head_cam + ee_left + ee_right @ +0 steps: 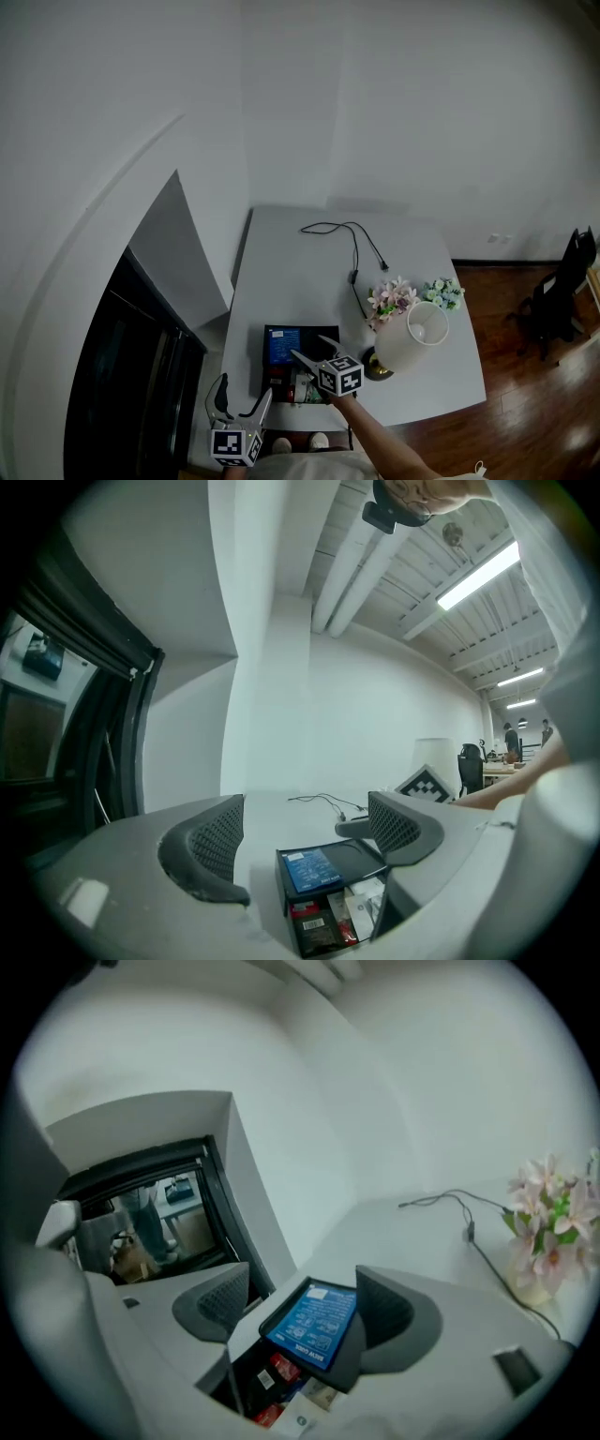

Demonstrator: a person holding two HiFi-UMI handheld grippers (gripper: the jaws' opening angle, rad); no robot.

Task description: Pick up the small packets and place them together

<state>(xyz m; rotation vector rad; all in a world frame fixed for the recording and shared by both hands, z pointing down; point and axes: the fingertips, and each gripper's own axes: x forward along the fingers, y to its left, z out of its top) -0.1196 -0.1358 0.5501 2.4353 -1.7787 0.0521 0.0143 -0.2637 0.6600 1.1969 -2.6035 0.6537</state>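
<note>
Hovering wide and empty above the packets (272, 1374), the right gripper (302, 1309) may snag the blue lid (314, 1324) just beneath; left gripper (306, 838) equally wide, empty

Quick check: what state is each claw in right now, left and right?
Left claw: open, holding nothing.
Right claw: open, holding nothing.

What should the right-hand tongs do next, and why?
Probably draw the right tongs away from the black box. They hang open and empty above it, the small packets lie together inside, and no packet shows elsewhere on the table.
</note>
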